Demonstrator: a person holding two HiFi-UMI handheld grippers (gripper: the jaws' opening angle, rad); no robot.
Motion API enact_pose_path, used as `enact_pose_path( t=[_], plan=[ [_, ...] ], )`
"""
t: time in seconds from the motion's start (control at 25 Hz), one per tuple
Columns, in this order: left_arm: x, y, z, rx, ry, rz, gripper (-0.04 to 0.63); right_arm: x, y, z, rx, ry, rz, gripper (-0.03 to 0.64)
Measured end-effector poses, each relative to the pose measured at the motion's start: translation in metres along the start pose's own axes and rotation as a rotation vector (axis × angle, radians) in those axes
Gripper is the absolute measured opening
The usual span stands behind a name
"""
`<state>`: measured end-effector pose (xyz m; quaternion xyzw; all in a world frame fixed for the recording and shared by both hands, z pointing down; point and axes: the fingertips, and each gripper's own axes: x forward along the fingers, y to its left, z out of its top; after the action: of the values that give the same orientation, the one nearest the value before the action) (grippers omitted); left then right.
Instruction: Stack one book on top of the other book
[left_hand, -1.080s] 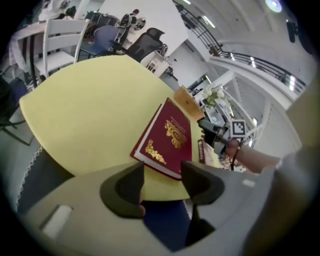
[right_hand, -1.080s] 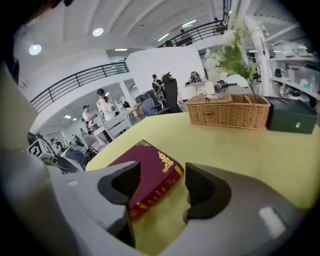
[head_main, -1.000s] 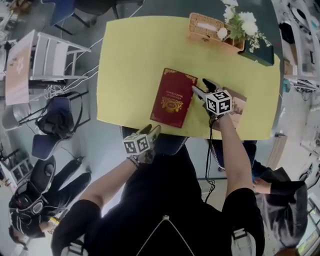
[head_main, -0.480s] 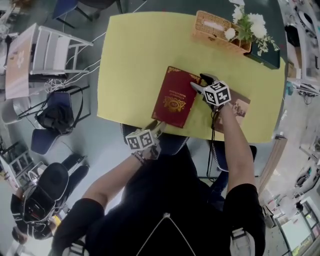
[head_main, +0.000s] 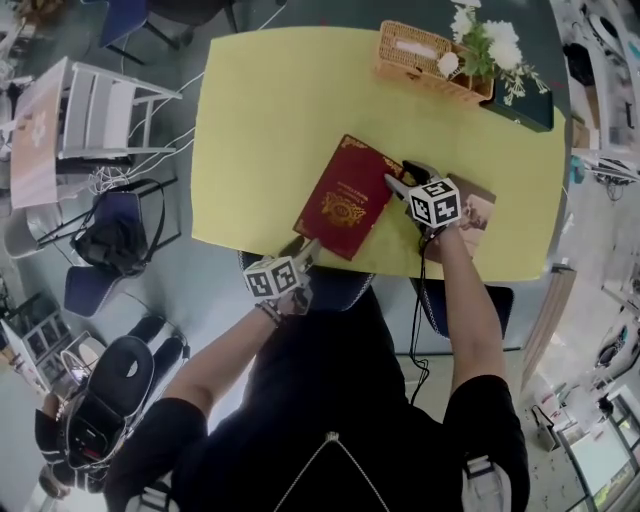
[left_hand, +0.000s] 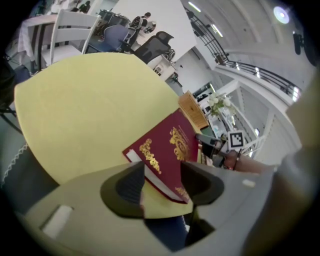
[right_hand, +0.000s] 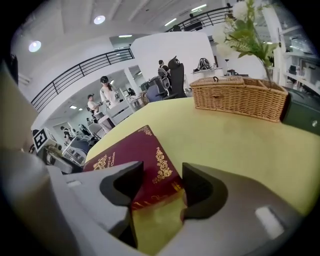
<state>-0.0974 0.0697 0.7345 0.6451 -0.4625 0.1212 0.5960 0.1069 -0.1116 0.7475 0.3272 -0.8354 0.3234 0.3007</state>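
Right gripper (head_main: 400, 172) hides most of 2nd book (head_main: 484, 212).

You work in bright, even overhead light; ceiling lamps (right_hand: 99, 19) glare at the upper left of the right gripper view. The table (head_main: 270, 120) carries only soft shadows. Both gripper views bend strongly and go black at the corners. Whatever is nearest the lens blurs; the book (right_hand: 135, 155) is sharp.
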Motion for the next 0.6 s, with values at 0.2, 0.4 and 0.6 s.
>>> enact_pose_path(
  t=[0.2,0.4,0.6],
  plan=[
    [0.004,0.004,0.024,0.075,-0.029,0.01,0.241,-0.016,-0.001,-0.019,0.084,-0.035,-0.043,0.235],
    [0.013,0.008,0.053,0.148,-0.062,0.026,0.241,-0.029,0.004,-0.037,0.143,-0.066,-0.073,0.228],
    [0.024,0.009,0.082,0.217,-0.101,0.055,0.24,-0.038,0.014,-0.052,0.197,-0.093,-0.108,0.225]
  ],
)
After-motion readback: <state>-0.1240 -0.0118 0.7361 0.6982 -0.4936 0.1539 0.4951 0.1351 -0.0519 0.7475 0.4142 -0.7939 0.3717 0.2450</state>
